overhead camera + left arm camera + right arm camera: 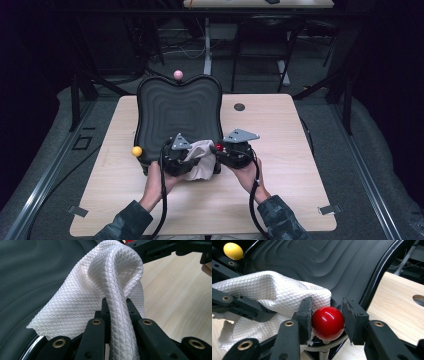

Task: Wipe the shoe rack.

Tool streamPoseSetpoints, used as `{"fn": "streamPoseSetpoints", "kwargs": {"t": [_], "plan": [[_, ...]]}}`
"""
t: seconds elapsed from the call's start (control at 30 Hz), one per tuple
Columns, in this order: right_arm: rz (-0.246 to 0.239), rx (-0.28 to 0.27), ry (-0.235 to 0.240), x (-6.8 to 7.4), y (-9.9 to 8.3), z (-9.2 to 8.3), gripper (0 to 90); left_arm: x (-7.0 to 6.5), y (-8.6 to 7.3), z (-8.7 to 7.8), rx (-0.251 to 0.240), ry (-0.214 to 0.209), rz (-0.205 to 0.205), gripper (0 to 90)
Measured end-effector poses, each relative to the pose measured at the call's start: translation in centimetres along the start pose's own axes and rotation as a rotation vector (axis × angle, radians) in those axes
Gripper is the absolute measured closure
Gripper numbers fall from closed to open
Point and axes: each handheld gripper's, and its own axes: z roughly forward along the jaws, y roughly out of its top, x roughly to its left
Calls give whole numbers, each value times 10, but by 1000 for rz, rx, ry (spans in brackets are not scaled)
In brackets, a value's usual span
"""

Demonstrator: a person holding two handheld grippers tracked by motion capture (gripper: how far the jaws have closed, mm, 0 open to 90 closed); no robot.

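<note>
A white waffle-weave cloth (200, 161) hangs bunched at the near edge of a black ridged board (177, 110) that stands tilted on the table. My left gripper (116, 301) is shut on a fold of the cloth (82, 297), which drapes over its jaws. My right gripper (327, 307) is closed around a red ball (327, 322) on a short stem at the board's near right corner, a jaw pressed on each side. In the high view the left gripper (182, 150) and right gripper (222, 148) sit close together, with the cloth between them.
A yellow ball (137, 151) sticks out at the board's near left corner and a pink ball (178, 75) at its top edge. The wooden table (280, 150) has a round cable hole (239, 107) at the back right. Dark frame legs stand behind the table.
</note>
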Motion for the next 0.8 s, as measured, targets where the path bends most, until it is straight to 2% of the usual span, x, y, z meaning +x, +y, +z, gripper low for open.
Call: {"fn": "streamPoseSetpoints", "kwargs": {"t": [0.07,0.2,0.33,0.47,0.7,0.8], "plan": [[-8,-6,2,1,0,0,607,0,0,0,4,3,6,825],[-46,-2,-15,3,-1,0,606,6,-5,-3,21,37,7,828],[-58,5,-22,4,-1,0,605,21,-18,-8,37,63,-39,829],[-57,7,-24,3,-1,0,604,31,-28,-14,44,87,-65,829],[-61,18,-20,3,-1,0,602,44,-38,-31,22,129,-111,829],[-59,11,-27,3,-1,0,601,49,-42,-39,10,130,-130,829]]}}
